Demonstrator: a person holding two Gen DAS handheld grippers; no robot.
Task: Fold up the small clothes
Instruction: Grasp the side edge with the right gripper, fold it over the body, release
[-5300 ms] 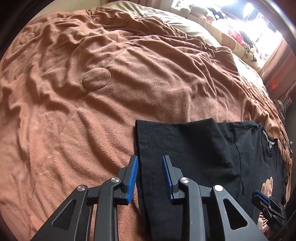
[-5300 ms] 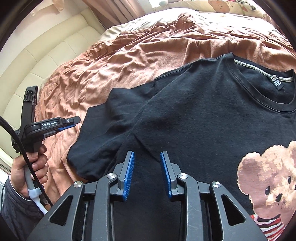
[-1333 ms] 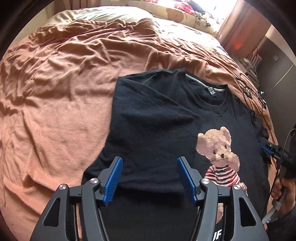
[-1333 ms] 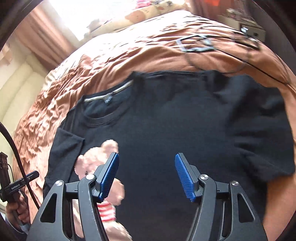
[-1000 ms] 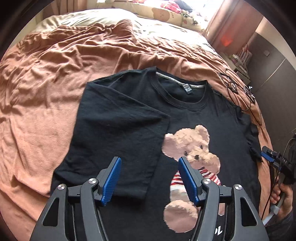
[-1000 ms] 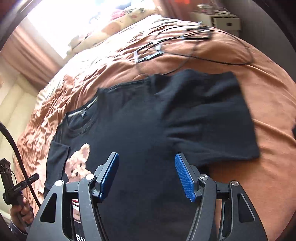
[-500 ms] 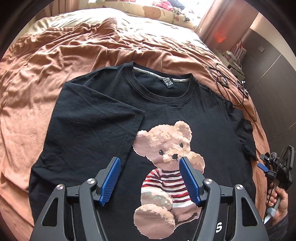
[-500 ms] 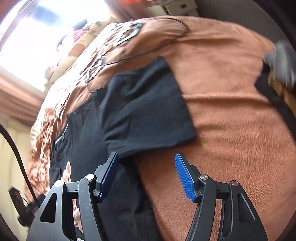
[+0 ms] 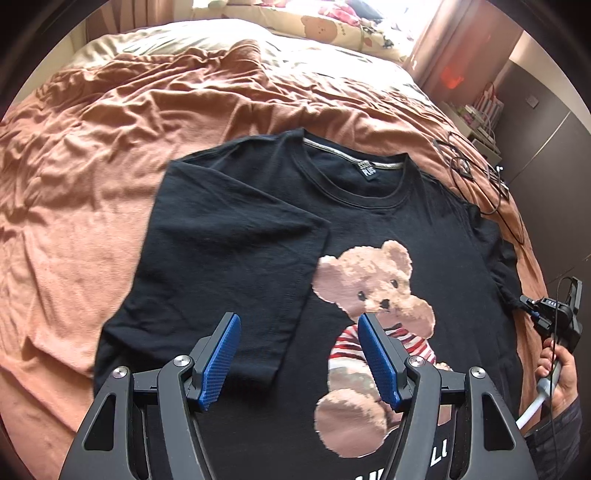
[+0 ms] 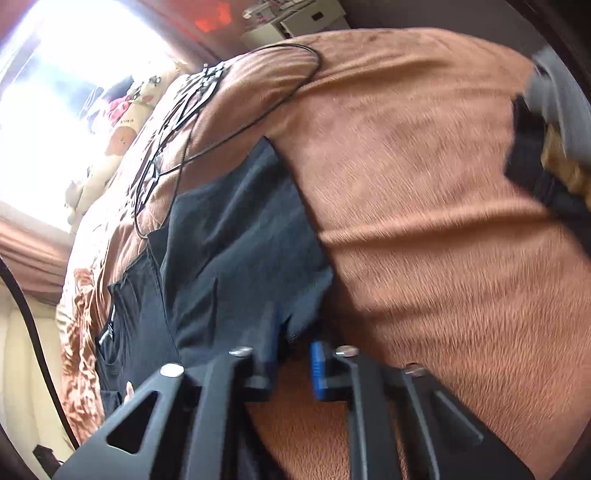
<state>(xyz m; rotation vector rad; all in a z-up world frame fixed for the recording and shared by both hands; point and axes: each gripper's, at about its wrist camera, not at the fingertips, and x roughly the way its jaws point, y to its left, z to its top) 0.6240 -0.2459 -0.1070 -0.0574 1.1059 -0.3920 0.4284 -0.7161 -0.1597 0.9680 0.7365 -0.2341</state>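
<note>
While the left tool (image 9: pixel 299 363) gapes wide, the right tool (image 10: pixel 293 356) has just pinched the soft black sleeve (image 10: pixel 240 236).

Black T-shirt (image 9: pixel 229 258); tan bear print (image 9: pixel 373 284), seemingly red-striped; rust-brown blanket (image 9: pixel 81 155)

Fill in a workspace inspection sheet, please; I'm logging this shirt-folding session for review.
Surface: rumpled brown blanket.
Job's things: black bear shirt, face up; one sleeve folded in, other sleeve out flat.
Clutter: blurred dark item at blanket's edge.
Grippers: left gripper open above shirt; right gripper just closed, other sleeve's corner between its jaws.
Cables: black cables looped on blanket beside shirt.
Surroundings: pillows, curtain, shelf.
</note>
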